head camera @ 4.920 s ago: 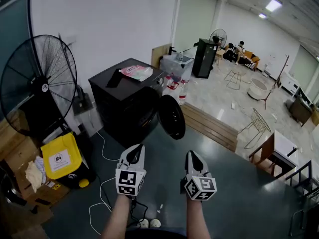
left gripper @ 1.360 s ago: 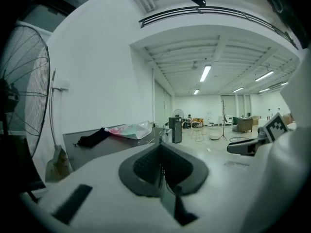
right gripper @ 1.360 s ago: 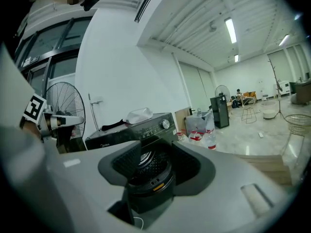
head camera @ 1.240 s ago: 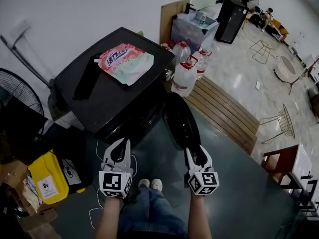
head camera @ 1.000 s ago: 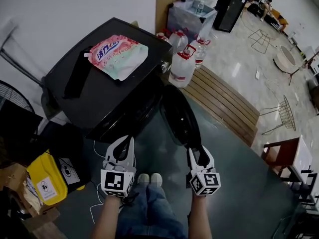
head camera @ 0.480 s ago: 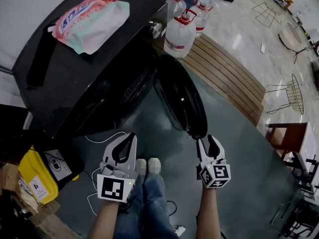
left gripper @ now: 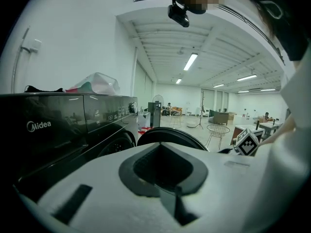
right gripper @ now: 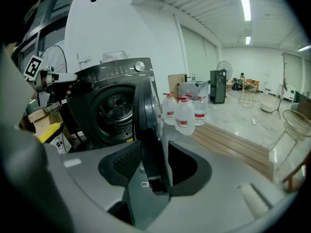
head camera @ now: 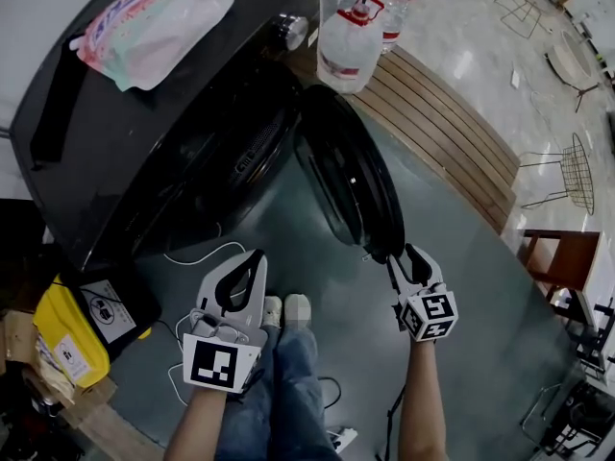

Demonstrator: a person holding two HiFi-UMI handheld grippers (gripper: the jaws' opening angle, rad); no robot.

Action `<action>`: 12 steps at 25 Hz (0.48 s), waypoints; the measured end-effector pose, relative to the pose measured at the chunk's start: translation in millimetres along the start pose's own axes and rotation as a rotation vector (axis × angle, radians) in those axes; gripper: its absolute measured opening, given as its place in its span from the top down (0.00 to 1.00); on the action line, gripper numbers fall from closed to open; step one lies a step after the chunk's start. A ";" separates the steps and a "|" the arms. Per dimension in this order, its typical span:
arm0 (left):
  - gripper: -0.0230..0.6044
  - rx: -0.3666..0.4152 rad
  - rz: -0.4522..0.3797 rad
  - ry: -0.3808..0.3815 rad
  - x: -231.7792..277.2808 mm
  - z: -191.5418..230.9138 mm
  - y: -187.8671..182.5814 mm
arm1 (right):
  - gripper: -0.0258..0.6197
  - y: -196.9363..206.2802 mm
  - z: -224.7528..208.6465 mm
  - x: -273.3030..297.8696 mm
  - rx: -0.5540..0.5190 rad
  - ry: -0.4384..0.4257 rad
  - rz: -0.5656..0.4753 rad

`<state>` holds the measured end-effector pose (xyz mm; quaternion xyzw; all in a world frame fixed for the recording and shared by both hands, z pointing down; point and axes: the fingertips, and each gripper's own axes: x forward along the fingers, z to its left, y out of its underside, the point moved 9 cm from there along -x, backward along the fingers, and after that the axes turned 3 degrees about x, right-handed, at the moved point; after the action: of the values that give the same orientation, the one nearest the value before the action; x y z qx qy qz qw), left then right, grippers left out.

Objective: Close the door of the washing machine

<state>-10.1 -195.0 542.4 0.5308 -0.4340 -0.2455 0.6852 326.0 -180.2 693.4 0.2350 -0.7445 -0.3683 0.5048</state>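
Door: washing machine door (head camera: 348,182), round and dark, swung wide open from the front of the washing machine (head camera: 144,133), standing edge-on toward the person.
Door against claw: free rim of the door set between the jaws of the right gripper (head camera: 402,255), at the door's near lower edge; drum opening (right gripper: 114,111) seen past it in the right gripper view.
Right claw: closed narrow onto that rim, a pad against each face.
Right arm: forearm stretched forward and slightly outward, marker cube facing up.
Left claw: left gripper (head camera: 252,257) with jaws together, nothing between them; well apart from the door, aimed toward the machine's front.
Left arm: forearm held lower and nearer the body, above the legs.
Writing: Midea logo (left gripper: 39,125) on the machine's front panel; pink-and-green pouch (head camera: 154,22) on the machine's top, print too small to read.
Surroundings: water bottles (head camera: 348,46) beside the machine, wooden boards (head camera: 452,152) beyond the door, yellow container (head camera: 62,349) at the lower left.
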 end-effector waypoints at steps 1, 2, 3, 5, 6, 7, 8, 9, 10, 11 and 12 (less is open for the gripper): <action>0.95 0.004 -0.001 0.004 1.5 -0.6 -1.1 | 0.67 0.4 -1.0 4.0 -0.009 -0.013 0.013; 0.95 0.008 -0.003 0.009 2.9 -1.3 -2.1 | 0.68 0.5 -2.1 7.7 -0.018 -0.023 0.024; 0.95 0.010 -0.004 0.013 4.2 -2.0 -2.8 | 0.69 0.3 -3.2 10.8 -0.025 -0.031 0.032; 0.95 0.010 -0.002 0.014 6.1 -2.2 -3.5 | 0.71 -0.6 -4.8 16.0 -0.033 -0.041 0.041; 0.95 0.011 0.000 0.012 6.7 -1.7 -3.6 | 0.72 -1.1 -5.2 17.8 -0.034 -0.043 0.045; 0.95 0.010 0.001 0.010 7.2 -1.1 -3.7 | 0.73 -1.6 -5.5 19.1 -0.035 -0.045 0.048; 0.95 0.009 0.002 0.008 7.8 -0.4 -3.8 | 0.74 -1.8 -5.7 19.6 -0.035 -0.047 0.049; 0.95 0.007 0.003 0.006 8.4 0.3 -4.0 | 0.74 -2.0 -6.0 19.7 -0.036 -0.047 0.050; 0.95 0.006 0.003 0.004 9.1 1.1 -4.1 | 0.74 -2.1 -6.2 19.6 -0.039 -0.046 0.051; 0.95 0.004 0.003 0.002 9.9 1.9 -4.4 | 0.77 -2.4 -6.1 19.7 -0.044 -0.045 0.054; 0.95 0.003 0.001 0.000 10.6 2.7 -4.7 | 0.77 -2.8 -5.3 20.1 -0.052 -0.044 0.060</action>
<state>-6.6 -206.3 541.6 0.5317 -0.4346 -0.2444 0.6846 323.2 -198.0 704.0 0.1912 -0.7523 -0.3773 0.5051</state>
